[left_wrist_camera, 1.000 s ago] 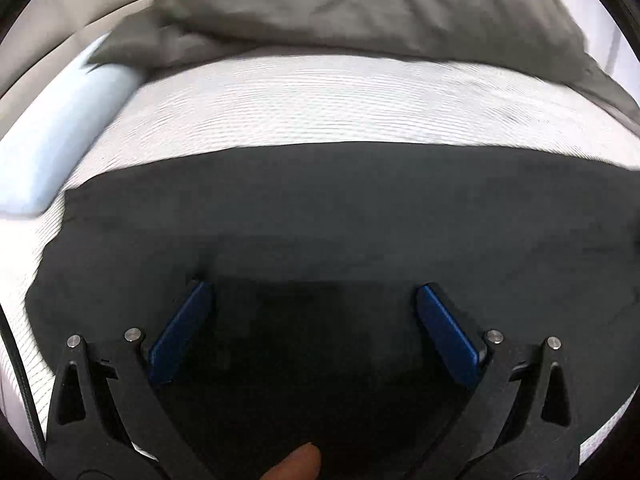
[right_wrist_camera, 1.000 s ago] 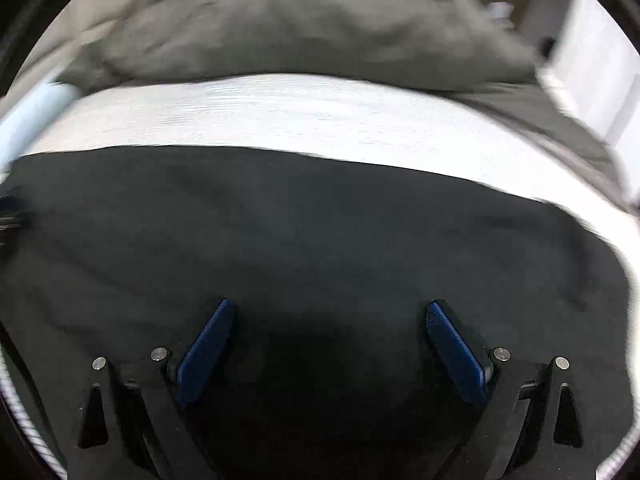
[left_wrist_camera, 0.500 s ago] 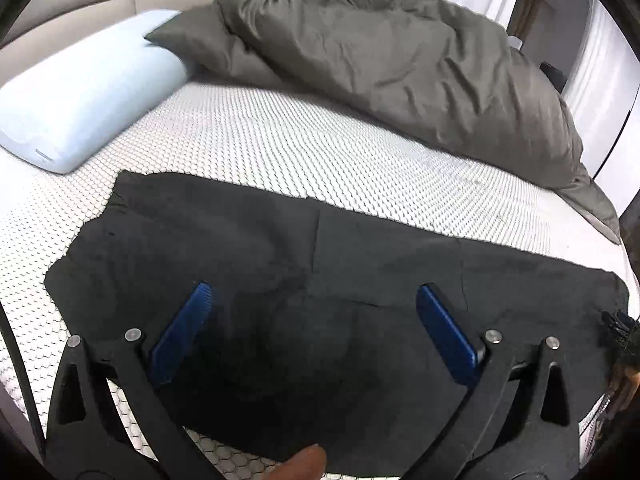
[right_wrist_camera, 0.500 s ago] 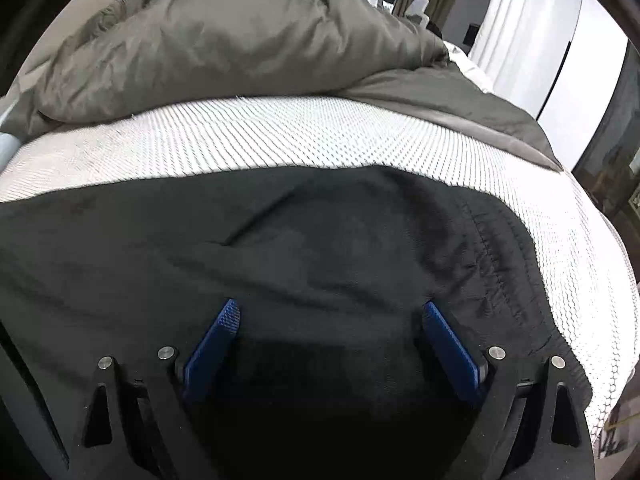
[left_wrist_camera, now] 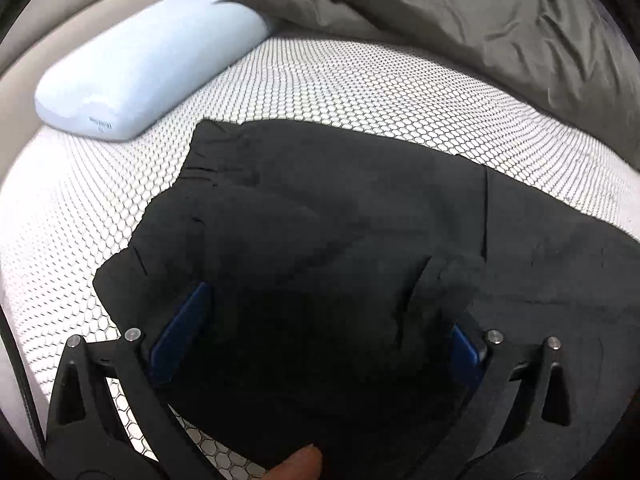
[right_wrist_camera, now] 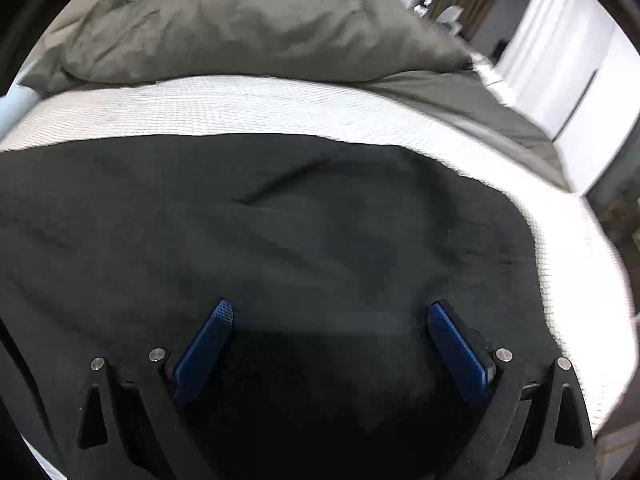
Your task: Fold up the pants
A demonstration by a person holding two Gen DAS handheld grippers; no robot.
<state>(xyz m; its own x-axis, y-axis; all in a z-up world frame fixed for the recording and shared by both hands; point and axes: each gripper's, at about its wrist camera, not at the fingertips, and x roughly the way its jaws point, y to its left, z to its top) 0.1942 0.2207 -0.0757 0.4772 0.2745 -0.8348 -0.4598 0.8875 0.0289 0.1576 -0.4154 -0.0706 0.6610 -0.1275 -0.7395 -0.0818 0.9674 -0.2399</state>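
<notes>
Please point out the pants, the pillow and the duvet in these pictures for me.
pants (left_wrist_camera: 340,208): left wrist view, on the flat black cloth near its middle.
pillow (left_wrist_camera: 148,68): left wrist view, on the pale blue top face.
duvet (right_wrist_camera: 248,28): right wrist view, on the crumpled grey heap.

Left tongs (left_wrist_camera: 320,320) and right tongs (right_wrist_camera: 330,324) both gape wide, blue pads angled outward.

left gripper (left_wrist_camera: 320,320): jaws apart | over black pants (left_wrist_camera: 340,220) | bed (left_wrist_camera: 360,80)
</notes>
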